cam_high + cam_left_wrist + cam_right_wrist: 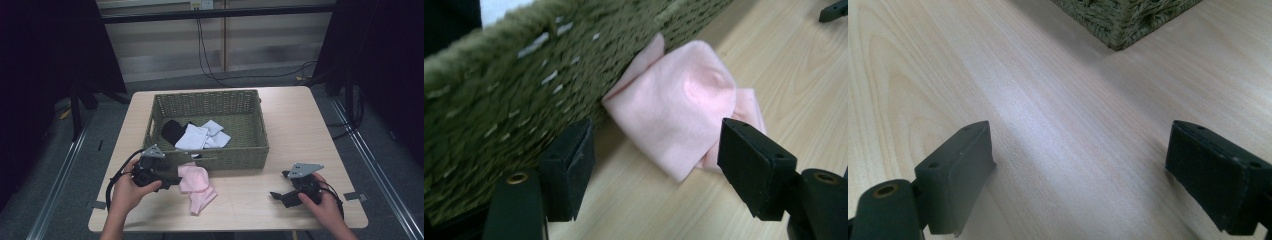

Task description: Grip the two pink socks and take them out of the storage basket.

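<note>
Likely step: picking pink sock (674,120) at lower centre, by wicker basket (240,155). Your left gripper (656,165) spread, short of it — advance, pinch. Right gripper (1080,175) spread, empty.

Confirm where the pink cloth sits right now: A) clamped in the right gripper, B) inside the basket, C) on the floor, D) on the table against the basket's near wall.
D: the pink cloth lies on the table, touching the basket wall, in front of the open left gripper.

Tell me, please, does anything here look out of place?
Yes. One pink sock lies crumpled on the table, against the woven basket, while the white socks and a black one lie inside it.
</note>
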Demonstrator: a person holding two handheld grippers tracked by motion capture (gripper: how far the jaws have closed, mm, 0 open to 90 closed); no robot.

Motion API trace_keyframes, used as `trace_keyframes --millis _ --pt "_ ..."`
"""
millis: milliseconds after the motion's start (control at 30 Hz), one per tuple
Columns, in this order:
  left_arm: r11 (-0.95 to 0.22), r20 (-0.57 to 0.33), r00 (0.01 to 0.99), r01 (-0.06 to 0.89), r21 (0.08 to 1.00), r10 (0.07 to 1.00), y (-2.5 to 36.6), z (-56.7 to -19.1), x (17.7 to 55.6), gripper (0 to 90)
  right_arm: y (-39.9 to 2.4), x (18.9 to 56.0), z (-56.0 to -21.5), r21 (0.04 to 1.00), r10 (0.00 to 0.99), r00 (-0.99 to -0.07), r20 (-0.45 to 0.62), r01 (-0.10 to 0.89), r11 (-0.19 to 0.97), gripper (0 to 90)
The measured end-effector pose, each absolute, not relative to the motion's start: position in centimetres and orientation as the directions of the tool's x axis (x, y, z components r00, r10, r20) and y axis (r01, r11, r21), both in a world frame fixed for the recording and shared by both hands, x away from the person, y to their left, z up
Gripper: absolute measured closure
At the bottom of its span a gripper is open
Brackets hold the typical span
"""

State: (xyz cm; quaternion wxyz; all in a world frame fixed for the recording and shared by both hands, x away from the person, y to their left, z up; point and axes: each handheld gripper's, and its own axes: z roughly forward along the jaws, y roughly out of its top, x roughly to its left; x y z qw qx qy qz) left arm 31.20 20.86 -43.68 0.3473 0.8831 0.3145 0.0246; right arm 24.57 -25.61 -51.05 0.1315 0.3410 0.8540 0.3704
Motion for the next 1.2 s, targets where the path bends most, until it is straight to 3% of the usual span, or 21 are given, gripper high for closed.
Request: trace_keyframes --millis 1200 --pt "-0.62 -0.135 0.815 0.525 0.583 0.564 23.2 -48.8 31.0 26.8 -25.6 24.6 -51.1 0.722 0.68 -0.733 0.028 0.485 0.493 11.0"
